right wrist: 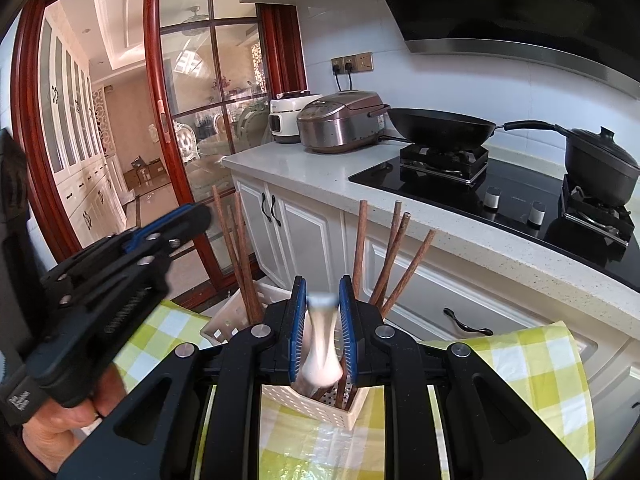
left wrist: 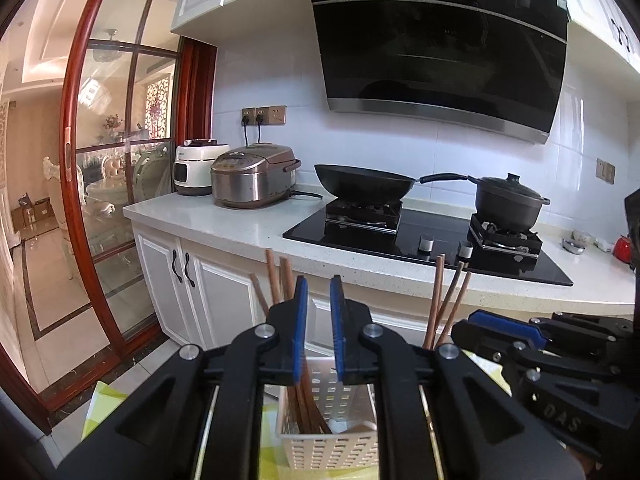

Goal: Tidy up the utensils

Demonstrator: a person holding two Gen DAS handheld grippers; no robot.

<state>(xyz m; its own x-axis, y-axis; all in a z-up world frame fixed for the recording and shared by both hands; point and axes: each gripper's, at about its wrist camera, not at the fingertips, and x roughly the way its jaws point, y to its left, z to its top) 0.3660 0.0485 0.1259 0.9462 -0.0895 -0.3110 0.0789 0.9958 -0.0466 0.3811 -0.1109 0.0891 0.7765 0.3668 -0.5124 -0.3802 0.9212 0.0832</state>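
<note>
- Presently a white spoon (right wrist: 321,344) is seen between the pads of the right tongs (right wrist: 322,332), blurred; its handle end points up and away from the camera, its bowl down toward the basket.
- Its long axis runs nearly upright, along the fingers, straight above the white perforated basket (right wrist: 320,402) just below the tongs.
- Whether the pads press the spoon or stand slightly off it cannot be told; the gap is narrow.
- Brown chopsticks (right wrist: 390,256) are stood in the basket to either side of the spoon, leaning outward.
- The left tongs (left wrist: 319,330) are held slightly open and empty, just left of the right tongs, above the same basket.
- The right tongs are judged the nearer; the next move is probably a straight drop into the basket on the checked cloth (right wrist: 532,364).
</note>
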